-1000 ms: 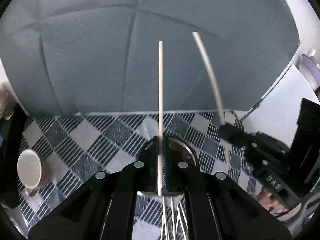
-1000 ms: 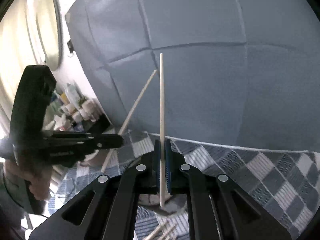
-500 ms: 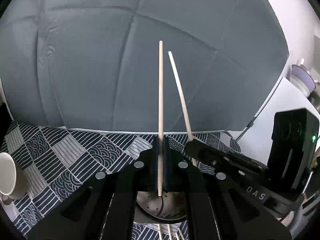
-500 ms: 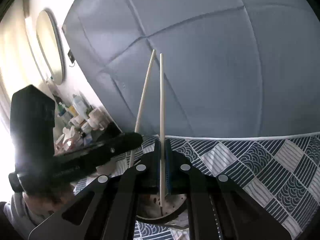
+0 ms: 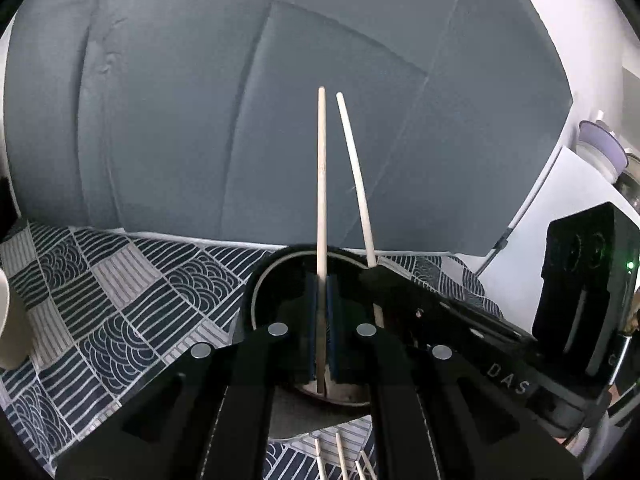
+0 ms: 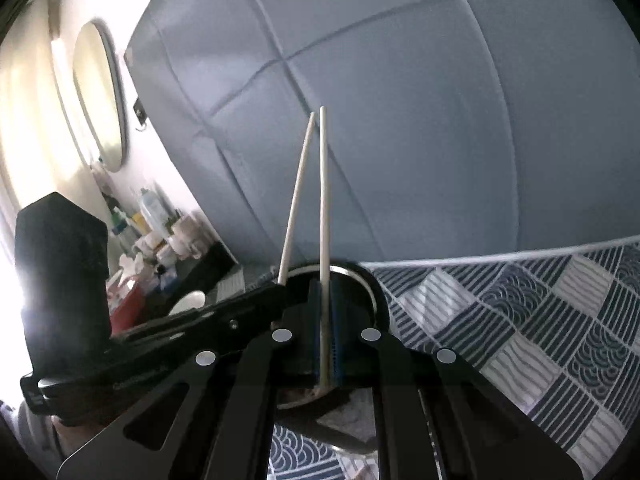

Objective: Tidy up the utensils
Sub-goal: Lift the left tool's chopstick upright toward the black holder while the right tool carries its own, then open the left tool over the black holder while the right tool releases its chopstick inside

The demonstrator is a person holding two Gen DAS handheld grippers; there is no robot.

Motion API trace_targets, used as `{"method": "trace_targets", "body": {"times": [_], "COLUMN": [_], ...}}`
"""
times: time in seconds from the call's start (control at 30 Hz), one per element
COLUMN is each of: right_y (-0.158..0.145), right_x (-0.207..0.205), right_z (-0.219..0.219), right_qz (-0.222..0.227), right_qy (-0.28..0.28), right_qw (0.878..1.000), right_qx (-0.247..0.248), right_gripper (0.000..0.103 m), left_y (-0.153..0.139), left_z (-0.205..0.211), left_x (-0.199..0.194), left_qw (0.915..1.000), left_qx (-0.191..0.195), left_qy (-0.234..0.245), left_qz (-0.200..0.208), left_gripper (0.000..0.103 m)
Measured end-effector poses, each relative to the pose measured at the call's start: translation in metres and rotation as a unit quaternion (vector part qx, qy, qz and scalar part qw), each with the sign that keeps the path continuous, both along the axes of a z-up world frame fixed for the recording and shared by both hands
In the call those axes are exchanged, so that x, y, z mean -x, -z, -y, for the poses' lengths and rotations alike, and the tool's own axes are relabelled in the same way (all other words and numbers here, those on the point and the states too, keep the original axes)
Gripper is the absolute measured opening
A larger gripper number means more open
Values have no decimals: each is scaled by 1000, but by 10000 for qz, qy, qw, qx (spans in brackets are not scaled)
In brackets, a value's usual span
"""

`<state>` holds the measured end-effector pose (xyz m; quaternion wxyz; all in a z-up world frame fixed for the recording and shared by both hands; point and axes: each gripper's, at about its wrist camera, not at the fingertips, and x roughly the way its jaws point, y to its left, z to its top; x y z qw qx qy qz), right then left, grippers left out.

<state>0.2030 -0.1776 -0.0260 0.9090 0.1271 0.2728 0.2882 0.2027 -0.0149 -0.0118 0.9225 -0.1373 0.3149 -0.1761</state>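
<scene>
My left gripper (image 5: 321, 292) is shut on a pale wooden chopstick (image 5: 321, 184) that stands upright over a round metal utensil holder (image 5: 260, 292). My right gripper (image 6: 325, 300) is shut on a second chopstick (image 6: 324, 192), also upright over the same holder (image 6: 372, 288). Each gripper shows in the other's view: the right one (image 5: 376, 276) with its chopstick (image 5: 356, 176) just right of mine, the left one (image 6: 280, 292) with its chopstick (image 6: 298, 196) just left. The two chopsticks stand close, tips nearly together.
Several loose chopsticks (image 5: 340, 456) lie on the patterned blue-and-white cloth (image 5: 120, 288) in front of the holder. A white cup (image 5: 10, 320) stands at the far left. A grey padded panel (image 5: 280, 100) rises behind. A shelf with bottles (image 6: 160, 232) is at the left.
Both grippers have moved together and down over the holder. The two chopsticks have drawn closer, and the holder now sits directly under the fingertips.
</scene>
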Motion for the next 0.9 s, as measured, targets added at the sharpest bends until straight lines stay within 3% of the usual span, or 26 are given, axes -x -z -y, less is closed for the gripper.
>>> {"method": "trace_targets", "body": {"times": [0.23, 0.47, 0.6, 0.63, 0.7, 0.77, 0.9], "right_y": [-1, -3, -8, -9, -13, -20, -30], "right_x": [8, 20, 27, 28, 31, 33, 35], "right_z": [1, -10, -14, -13, -10, -5, 3], "right_qz": [56, 292, 417, 451, 544, 651, 797], "right_qy": [-5, 30, 186, 248, 406, 523, 705], "right_qw": [9999, 9970, 9942, 9935, 9916, 9901, 9874], "right_qx": [151, 720, 971, 1014, 1100, 1127, 1168], "right_gripper": [5, 7, 8, 12, 23, 34, 45], "left_y": [-1, -3, -3, -5, -9, -11, -18], "left_z": [6, 7, 5, 5, 3, -2, -12], "left_x": [8, 16, 20, 23, 28, 30, 35], "left_qw": [9996, 9990, 9993, 9992, 9990, 9992, 9990], "left_qx": [-262, -437, -369, -380, -418, -353, -290], "left_qy": [41, 28, 47, 49, -28, -64, -200], "left_qz": [95, 58, 66, 113, 185, 188, 264], "left_gripper": [5, 7, 24, 35, 42, 45, 55]}}
